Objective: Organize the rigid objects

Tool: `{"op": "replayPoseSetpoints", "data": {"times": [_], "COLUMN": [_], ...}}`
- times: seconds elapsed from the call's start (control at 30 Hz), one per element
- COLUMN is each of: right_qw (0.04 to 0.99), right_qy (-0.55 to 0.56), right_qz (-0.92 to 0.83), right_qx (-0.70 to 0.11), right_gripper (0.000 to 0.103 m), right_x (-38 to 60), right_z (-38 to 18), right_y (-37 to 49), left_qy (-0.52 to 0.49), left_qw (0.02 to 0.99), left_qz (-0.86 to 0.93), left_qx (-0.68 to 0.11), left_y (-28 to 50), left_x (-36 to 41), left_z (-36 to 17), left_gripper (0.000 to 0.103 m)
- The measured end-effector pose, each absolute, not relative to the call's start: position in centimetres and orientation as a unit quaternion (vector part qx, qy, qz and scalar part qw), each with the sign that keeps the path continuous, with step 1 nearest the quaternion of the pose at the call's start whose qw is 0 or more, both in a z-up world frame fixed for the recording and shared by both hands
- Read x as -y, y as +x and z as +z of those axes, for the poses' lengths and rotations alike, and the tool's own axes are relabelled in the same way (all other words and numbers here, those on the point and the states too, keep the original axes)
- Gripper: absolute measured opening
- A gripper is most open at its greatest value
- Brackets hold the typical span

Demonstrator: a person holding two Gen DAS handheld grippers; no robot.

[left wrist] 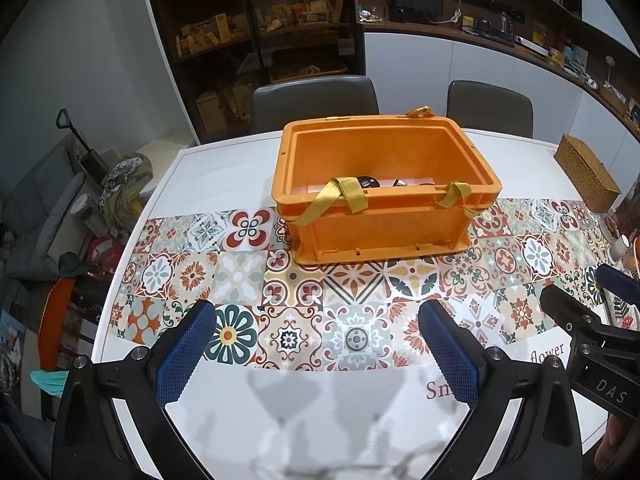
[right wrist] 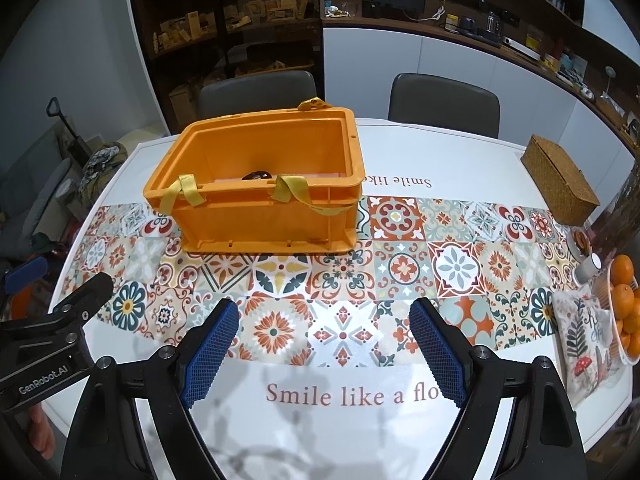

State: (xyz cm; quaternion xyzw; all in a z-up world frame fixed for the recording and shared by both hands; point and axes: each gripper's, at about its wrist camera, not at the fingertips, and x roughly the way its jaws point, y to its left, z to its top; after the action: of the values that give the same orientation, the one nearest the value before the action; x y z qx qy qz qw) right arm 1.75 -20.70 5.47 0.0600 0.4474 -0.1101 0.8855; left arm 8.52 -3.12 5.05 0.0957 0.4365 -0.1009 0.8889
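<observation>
Orange box [left wrist: 384, 184] sits on the counter [left wrist: 224, 168] with small dark things inside. Both hand-held grippers, left [left wrist: 316, 356] and right [right wrist: 324, 350], gape wide, holding nothing. Only the right view shows oranges [right wrist: 626, 304].

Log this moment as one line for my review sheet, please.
left claw: open, empty | right claw: open, empty | orange crate: on table runner, dark items inside | both claws short of crate

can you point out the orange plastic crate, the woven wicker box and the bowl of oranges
orange plastic crate [right wrist: 264, 220]: right wrist view, on its near side wall
woven wicker box [right wrist: 560, 184]: right wrist view, on its lid
bowl of oranges [right wrist: 610, 288]: right wrist view, on its white rim
</observation>
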Motion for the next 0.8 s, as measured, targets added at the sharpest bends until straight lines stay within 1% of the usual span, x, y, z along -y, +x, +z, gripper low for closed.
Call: {"op": "replayPoseSetpoints", "data": {"times": [0.8], "right_qw": [0.885], "right_qy": [0.061], "right_qz": [-0.107], "right_qx": [-0.448], "right_gripper": [0.087], "right_x": [20.6], "right_z": [5.41], "right_y": [1.77], "left_qy": [0.096], "left_qw": [0.888], "left_qz": [-0.102], "left_qx": [-0.439], "left_y": [8.38], "left_x": [3.43], "left_z": [4.71], "left_gripper": [0.103]}}
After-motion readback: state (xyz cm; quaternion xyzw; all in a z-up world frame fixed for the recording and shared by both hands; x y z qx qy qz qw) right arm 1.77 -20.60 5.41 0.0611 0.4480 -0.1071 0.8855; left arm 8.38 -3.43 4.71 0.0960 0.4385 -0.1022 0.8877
